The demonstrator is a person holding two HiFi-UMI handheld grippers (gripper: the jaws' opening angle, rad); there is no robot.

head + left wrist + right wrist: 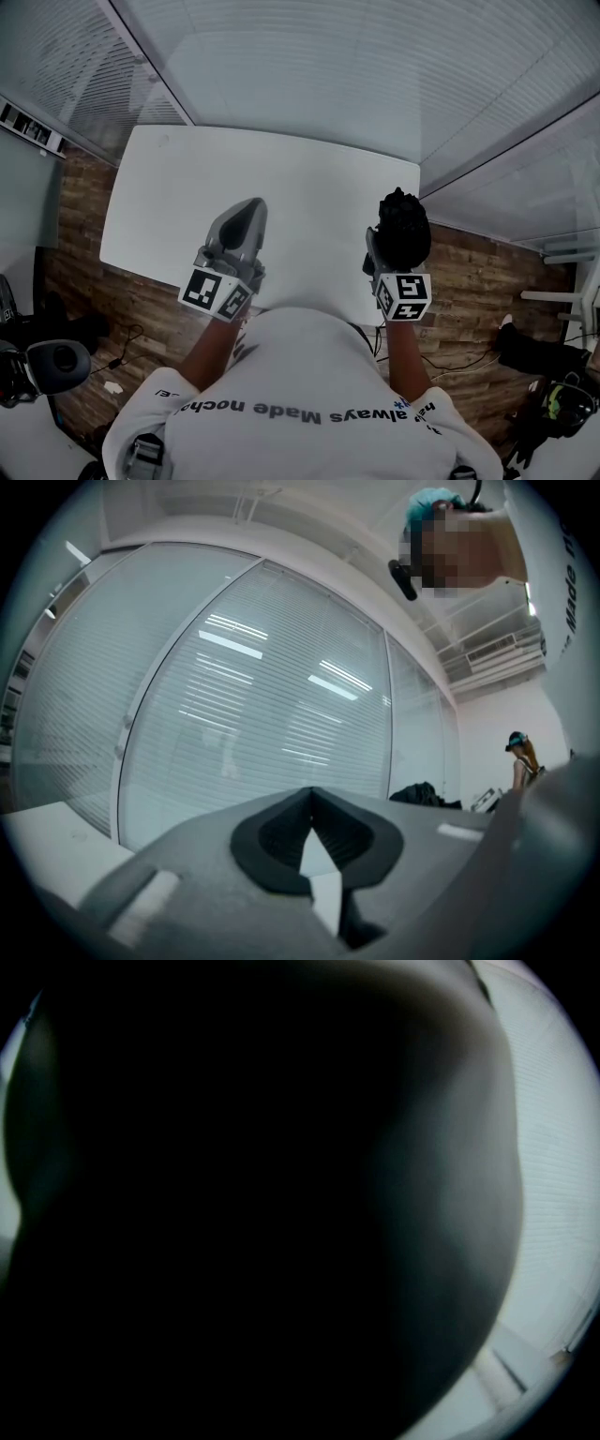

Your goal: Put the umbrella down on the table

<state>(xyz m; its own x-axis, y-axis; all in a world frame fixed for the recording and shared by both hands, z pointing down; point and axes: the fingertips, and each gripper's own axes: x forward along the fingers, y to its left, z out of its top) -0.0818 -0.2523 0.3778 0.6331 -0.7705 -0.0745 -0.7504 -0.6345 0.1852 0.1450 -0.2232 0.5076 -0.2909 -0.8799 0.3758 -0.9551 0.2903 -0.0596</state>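
Both over table (309, 178) | left gripper (248, 211) level | right gripper (386, 255) clasps umbrella (404, 225)

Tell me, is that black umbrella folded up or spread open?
Folded: the umbrella is a small, compact dark bundle with no canopy spread out.

A glass-walled corner room is lying in cool, even light.
A white desk (187, 187) with rounded corners is standing on a brown wood-plank floor (84, 272), its far edge close to glass walls (328, 66) whose closed slatted blinds (281, 733) are covering the panes. Long ceiling lights are showing as bright bars (230, 644) in the glass. Dark cables (125, 342) are trailing over the planks at the left, and a white rack (553, 295) is standing at the right.
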